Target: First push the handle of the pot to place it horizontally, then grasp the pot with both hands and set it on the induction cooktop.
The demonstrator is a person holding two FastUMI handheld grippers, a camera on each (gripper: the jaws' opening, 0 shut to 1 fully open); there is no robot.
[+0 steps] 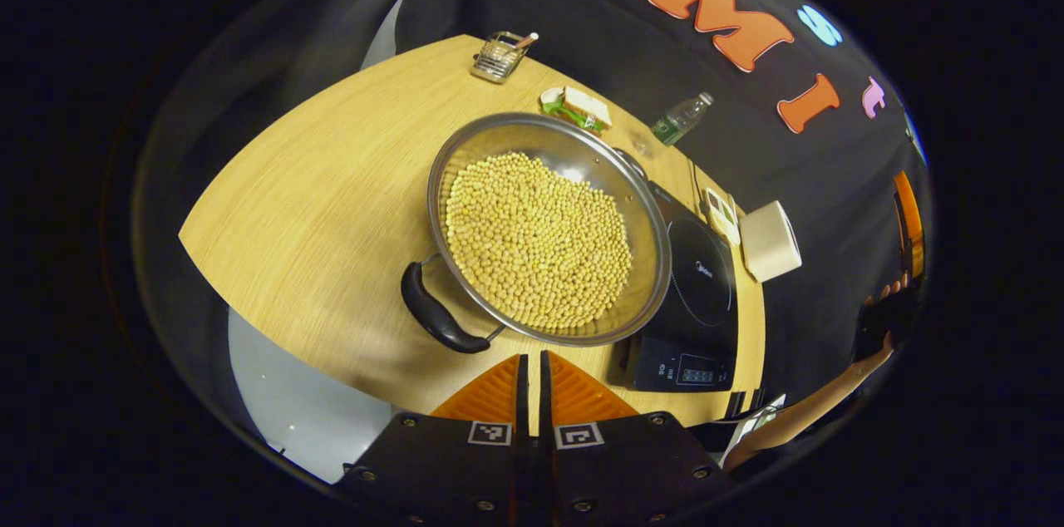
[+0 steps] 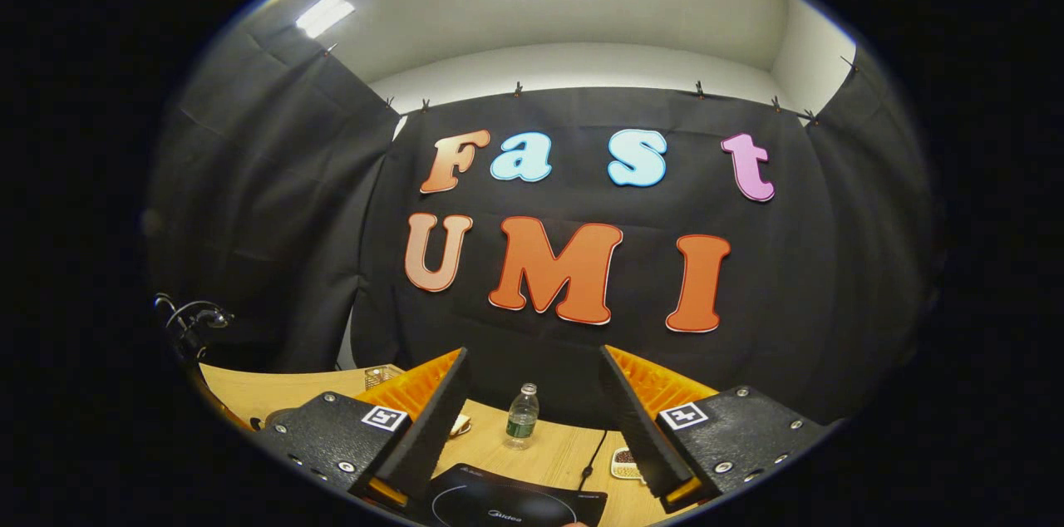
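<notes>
Shiny metal pot (image 1: 648, 215), glossy black handle (image 1: 432, 315), matt wood-grain table (image 1: 332, 194)

pot (image 1: 549, 236) on table (image 1: 316, 203) | cooktop (image 1: 698, 294) just right | bottle (image 1: 680, 120) behind

A small wire-mesh basket (image 1: 499, 56) sits far ahead of the left gripper, up and a little to its left on the light wooden table (image 1: 332, 203). Ahead and slightly right lie a sandwich with green leaves (image 1: 576, 108), a clear plastic bottle with a green label (image 1: 680, 120) (image 2: 521, 416) farther right, and a white box-shaped object (image 1: 770, 241) well to the right. In the right gripper view the bottle stands upright between the fingers, beyond them, with a small patterned dish (image 2: 623, 462) low to its right.
</notes>
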